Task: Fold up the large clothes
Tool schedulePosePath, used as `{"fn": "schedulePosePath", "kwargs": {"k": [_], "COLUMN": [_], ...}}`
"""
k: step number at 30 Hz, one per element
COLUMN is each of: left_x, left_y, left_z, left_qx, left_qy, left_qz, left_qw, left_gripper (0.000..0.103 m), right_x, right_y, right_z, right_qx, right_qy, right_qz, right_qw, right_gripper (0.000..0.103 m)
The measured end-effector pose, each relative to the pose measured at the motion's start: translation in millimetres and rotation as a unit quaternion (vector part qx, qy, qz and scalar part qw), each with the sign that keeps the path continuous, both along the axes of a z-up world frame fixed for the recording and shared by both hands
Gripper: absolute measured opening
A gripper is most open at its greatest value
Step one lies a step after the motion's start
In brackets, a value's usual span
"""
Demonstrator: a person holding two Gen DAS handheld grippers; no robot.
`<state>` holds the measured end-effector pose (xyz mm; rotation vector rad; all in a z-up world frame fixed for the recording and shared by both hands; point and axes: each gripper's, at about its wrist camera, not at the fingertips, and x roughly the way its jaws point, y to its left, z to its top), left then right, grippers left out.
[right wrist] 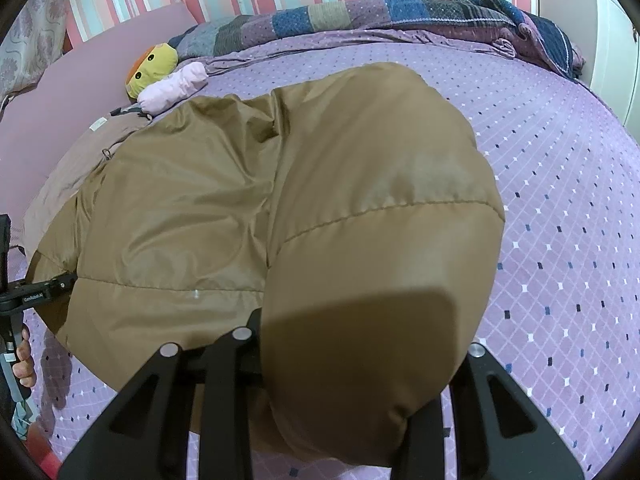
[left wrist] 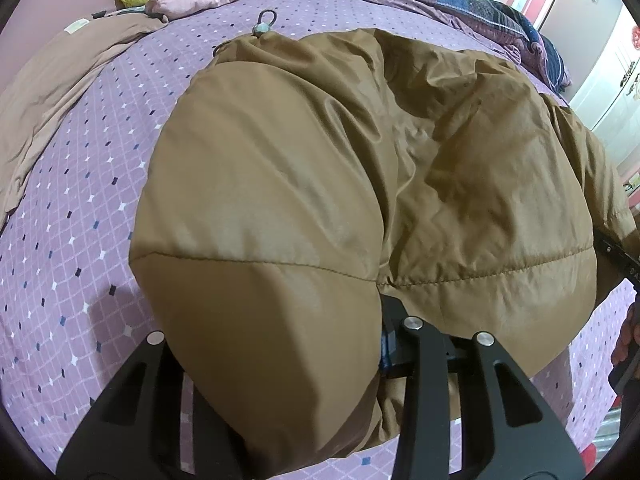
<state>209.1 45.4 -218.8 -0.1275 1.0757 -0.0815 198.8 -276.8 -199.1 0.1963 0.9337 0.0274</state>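
A puffy brown padded jacket point(left wrist: 360, 168) lies on the purple patterned bed; it also fills the right wrist view point(right wrist: 248, 208). My left gripper point(left wrist: 320, 360) is shut on the jacket's near edge, a thick fold bulging between its black fingers point(left wrist: 416, 344). My right gripper point(right wrist: 320, 360) is shut on the same near edge, a padded fold draped over its fingers point(right wrist: 236, 344). The fingertips of both are hidden under the fabric. A drawcord toggle point(left wrist: 264, 24) lies at the jacket's far edge.
A yellow plush toy point(right wrist: 154, 66) and a pink pillow point(right wrist: 172, 86) lie at the far left. A tan garment point(left wrist: 56, 96) lies beside the jacket. A patchwork quilt point(right wrist: 380, 16) is bunched along the far edge under striped curtains. Purple sheet point(right wrist: 560, 200) stretches to the right.
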Motion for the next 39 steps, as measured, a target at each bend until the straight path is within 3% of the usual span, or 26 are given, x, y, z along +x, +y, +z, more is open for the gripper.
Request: {"fn": "schedulePosePath", "kwargs": {"k": [12, 23, 29, 39], "left_x": [15, 21, 10, -27], "left_y": [-32, -89, -142, -250], "left_z": [32, 74, 82, 91], "left_qx": [0.007, 0.001, -0.021, -0.012], "left_qy": [-0.018, -0.049, -0.060, -0.069], "left_qz": [-0.010, -0.013, -0.031, -0.097], "left_qw": [0.9998, 0.9987, 0.9975, 0.9928], "left_gripper": [0.035, 0.032, 0.031, 0.031], "right_x": [19, 25, -4, -83], "right_y": [-17, -39, -84, -177], "right_z": [9, 75, 104, 98], "right_qx": [0.044, 0.024, -0.010, -0.009], "right_qy": [-0.013, -0.089, -0.114, -0.113], "right_qz": [-0.001, 0.012, -0.007, -0.075], "right_qw": [0.999, 0.996, 0.993, 0.991], "right_gripper": [0.031, 0.030, 0.030, 0.030]}}
